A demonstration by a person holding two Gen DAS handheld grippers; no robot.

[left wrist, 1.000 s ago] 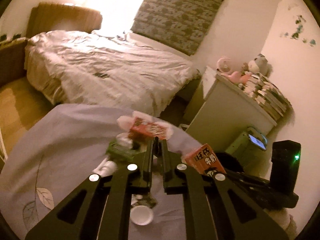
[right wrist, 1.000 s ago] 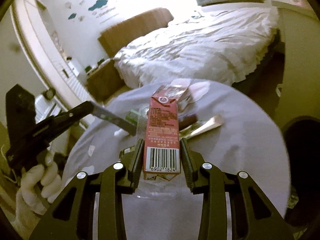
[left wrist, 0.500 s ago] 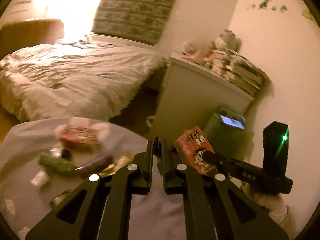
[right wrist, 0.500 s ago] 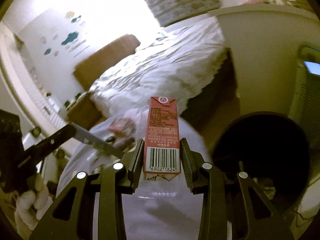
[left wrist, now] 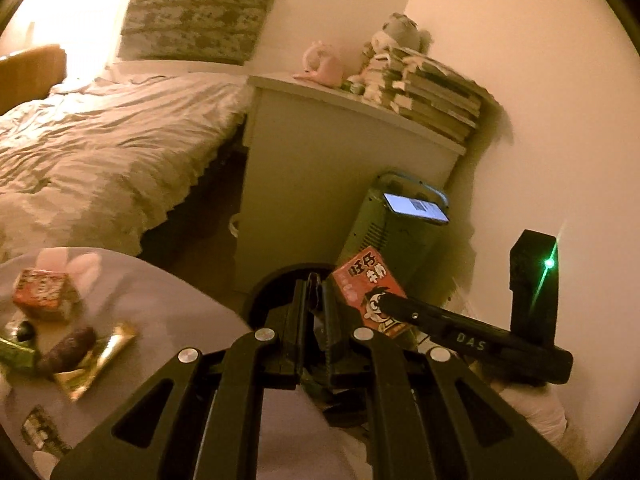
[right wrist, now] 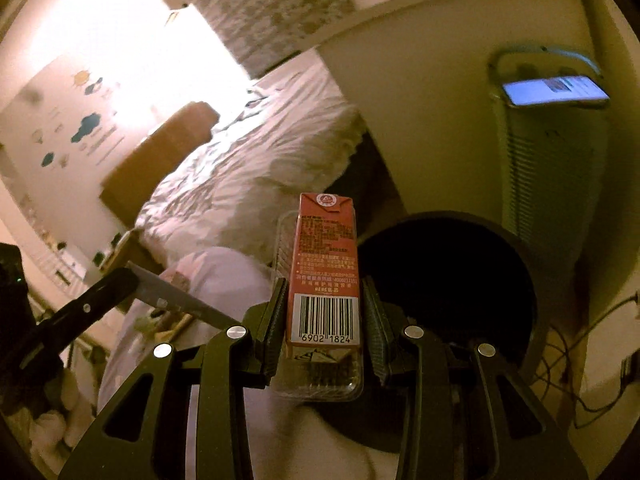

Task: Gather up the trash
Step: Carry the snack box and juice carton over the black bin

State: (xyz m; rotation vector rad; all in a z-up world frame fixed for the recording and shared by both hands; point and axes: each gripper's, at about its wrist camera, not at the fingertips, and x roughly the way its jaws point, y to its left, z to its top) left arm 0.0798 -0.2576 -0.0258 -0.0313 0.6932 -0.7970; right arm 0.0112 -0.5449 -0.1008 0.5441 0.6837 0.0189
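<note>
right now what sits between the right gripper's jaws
In the right wrist view, a red drink carton stands upright, clamped in the right gripper, with a clear plastic tray beneath it.

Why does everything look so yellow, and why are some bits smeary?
Left wrist view: warm dim light, the snack wrappers smeared by motion, the window glaring white. Right wrist view: the carton sharp, the bed behind it blurred, edges bent by the lens.

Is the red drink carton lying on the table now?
No, the red drink carton is clamped between the right gripper's fingers, in the air beside the black bin.
</note>
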